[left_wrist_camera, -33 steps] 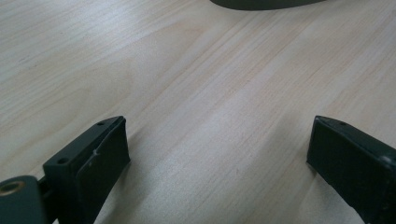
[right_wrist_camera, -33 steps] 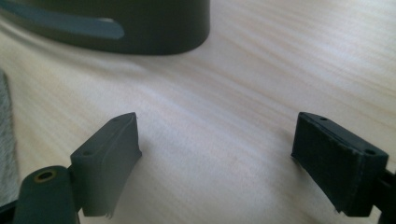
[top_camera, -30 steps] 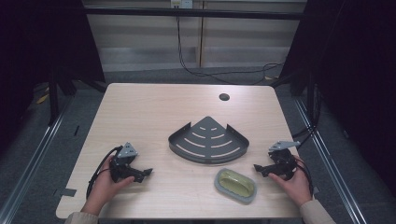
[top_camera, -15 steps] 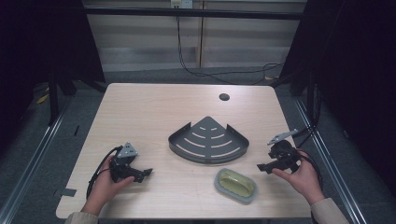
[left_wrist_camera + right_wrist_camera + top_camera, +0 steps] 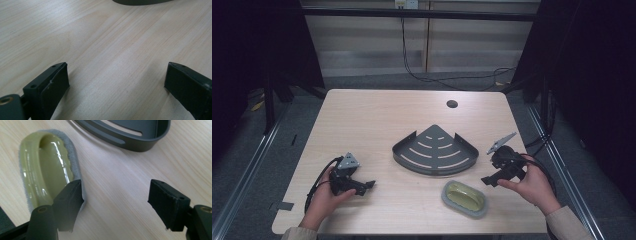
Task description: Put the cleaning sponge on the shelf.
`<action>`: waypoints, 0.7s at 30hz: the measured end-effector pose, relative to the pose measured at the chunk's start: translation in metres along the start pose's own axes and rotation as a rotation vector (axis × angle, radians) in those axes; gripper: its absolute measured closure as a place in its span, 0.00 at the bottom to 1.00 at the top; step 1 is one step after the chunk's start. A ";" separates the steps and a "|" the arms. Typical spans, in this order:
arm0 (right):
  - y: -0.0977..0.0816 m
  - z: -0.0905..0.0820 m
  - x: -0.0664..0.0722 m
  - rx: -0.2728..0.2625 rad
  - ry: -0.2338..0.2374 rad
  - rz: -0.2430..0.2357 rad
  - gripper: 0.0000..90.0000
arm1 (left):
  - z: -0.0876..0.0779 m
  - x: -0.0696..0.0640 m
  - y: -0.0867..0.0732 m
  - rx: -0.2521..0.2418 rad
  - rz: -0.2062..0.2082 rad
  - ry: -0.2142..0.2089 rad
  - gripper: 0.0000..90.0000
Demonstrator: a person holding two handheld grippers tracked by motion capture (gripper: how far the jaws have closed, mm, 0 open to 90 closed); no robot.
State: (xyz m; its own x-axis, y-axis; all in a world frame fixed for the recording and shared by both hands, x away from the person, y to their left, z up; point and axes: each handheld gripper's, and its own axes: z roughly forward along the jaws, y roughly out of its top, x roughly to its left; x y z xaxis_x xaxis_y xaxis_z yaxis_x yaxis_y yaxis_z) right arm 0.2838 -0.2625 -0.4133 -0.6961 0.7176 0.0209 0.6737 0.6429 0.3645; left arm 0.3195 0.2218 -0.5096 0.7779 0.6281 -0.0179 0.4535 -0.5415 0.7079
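One table [image 5: 377,120] bears one rack [image 5: 434,150], one dish [image 5: 464,198]; both grippers' jaws released, empty.

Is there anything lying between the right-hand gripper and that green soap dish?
Nothing visible: bare table lies between the right gripper and the soap dish. The dark corner rack sits beyond, off to the side.

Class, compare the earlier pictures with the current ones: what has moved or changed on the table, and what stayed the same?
The right gripper has lifted and shifted toward the green soap dish; its jaws have just been closing slightly, still open with nothing between them. The left gripper, the dark corner rack and the soap dish stayed put on the table.
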 end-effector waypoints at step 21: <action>0.028 -0.005 0.030 0.059 0.072 -0.089 0.34 | 0.000 0.000 0.000 -0.002 -0.001 -0.002 0.05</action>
State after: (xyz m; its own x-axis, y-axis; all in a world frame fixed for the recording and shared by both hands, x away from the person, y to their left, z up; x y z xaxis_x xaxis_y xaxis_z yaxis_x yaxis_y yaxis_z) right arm 0.2806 -0.2243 -0.3981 -0.7680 0.6377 0.0585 0.6208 0.7190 0.3124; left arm 0.3196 0.2218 -0.5097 0.7782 0.6277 -0.0196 0.4534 -0.5401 0.7090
